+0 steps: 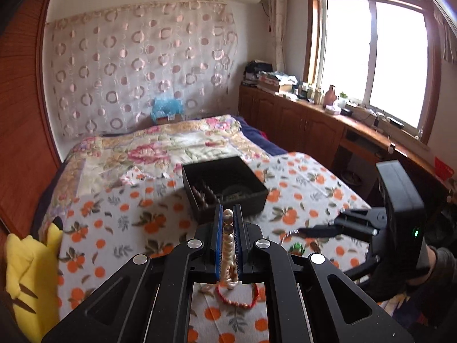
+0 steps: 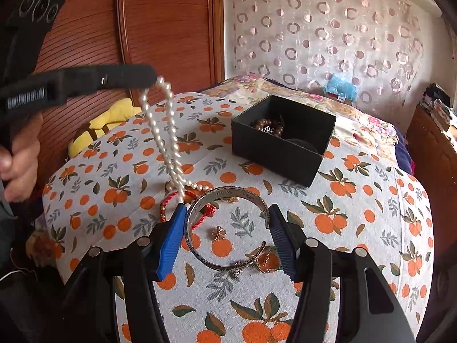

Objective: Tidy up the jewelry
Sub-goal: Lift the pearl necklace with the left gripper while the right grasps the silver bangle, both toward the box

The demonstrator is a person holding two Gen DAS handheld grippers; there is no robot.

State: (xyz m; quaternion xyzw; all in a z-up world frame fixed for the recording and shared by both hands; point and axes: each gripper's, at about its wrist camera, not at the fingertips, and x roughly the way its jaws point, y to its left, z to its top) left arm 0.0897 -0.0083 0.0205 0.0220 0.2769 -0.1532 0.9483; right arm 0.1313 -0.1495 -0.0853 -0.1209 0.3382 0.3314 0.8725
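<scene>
My left gripper (image 1: 227, 217) is shut on a white pearl necklace (image 1: 227, 245), lifted above the cloth; in the right wrist view the necklace (image 2: 164, 131) hangs from it, its lower end still resting on the cloth. A black jewelry box (image 1: 225, 185) stands open just beyond, with brown beads (image 2: 268, 124) inside. My right gripper (image 2: 225, 220) is open, its jaws standing on either side of a silver cuff bangle (image 2: 225, 197) on the cloth. A red cord bracelet (image 1: 237, 300) lies under the necklace. A small gold flower earring (image 2: 218, 233) and gold charms (image 2: 262, 261) lie between the right fingers.
An orange-print cloth (image 2: 342, 214) covers the bed's near end, a floral quilt (image 1: 137, 148) lies behind. A yellow plush toy (image 1: 25, 280) sits at the left edge. Wooden cabinets (image 1: 300, 120) with clutter run under the window on the right.
</scene>
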